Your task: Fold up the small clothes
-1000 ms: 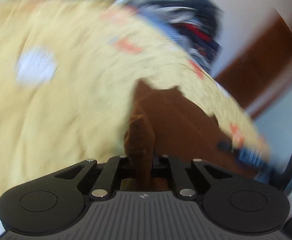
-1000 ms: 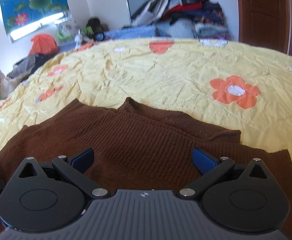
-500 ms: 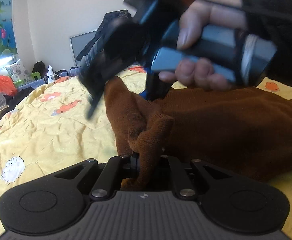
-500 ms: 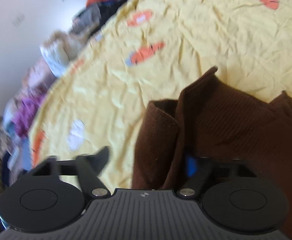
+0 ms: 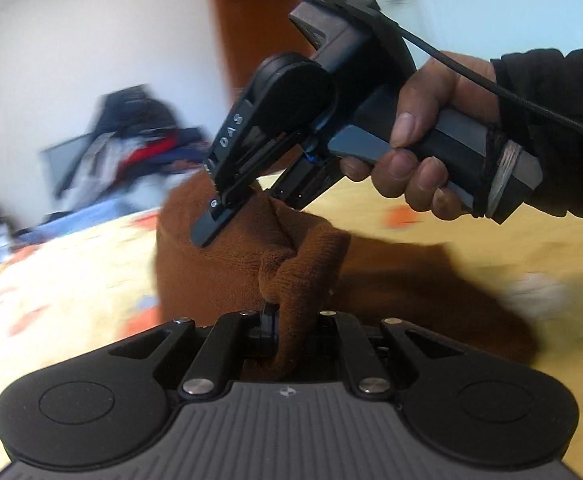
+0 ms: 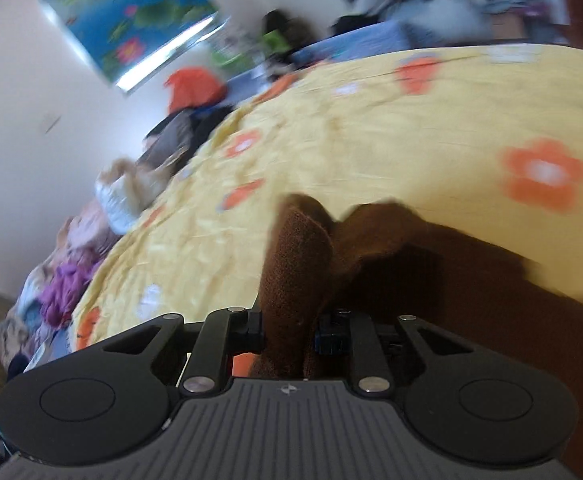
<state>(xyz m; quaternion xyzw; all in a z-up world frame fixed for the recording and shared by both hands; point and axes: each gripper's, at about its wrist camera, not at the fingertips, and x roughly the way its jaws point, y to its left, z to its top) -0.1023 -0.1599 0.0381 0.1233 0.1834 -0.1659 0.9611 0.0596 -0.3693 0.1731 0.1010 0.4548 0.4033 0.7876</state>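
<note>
Brown knit garment (image 5: 219, 276) is bunched up over the yellow flowered bedspread (image 6: 371, 120), one end lifted and the rest trailing down onto the cover. My left gripper (image 5: 287, 332) is clamped on a rolled fold of it, the knit squeezed between the narrowed jaws and spilling over the top. In the left wrist view I see my right gripper (image 5: 247, 208) just ahead, tilted nose-down into the raised part of the same cloth, with my right hand (image 5: 423, 160) wrapped around its handle and a black cable (image 5: 491, 88) running back from it. From the right wrist view that gripper is pinched on a thick upright fold, the jaws drawn in tight against it. A pile of clothes (image 5: 131, 140) sits blurred against the far wall.
</note>
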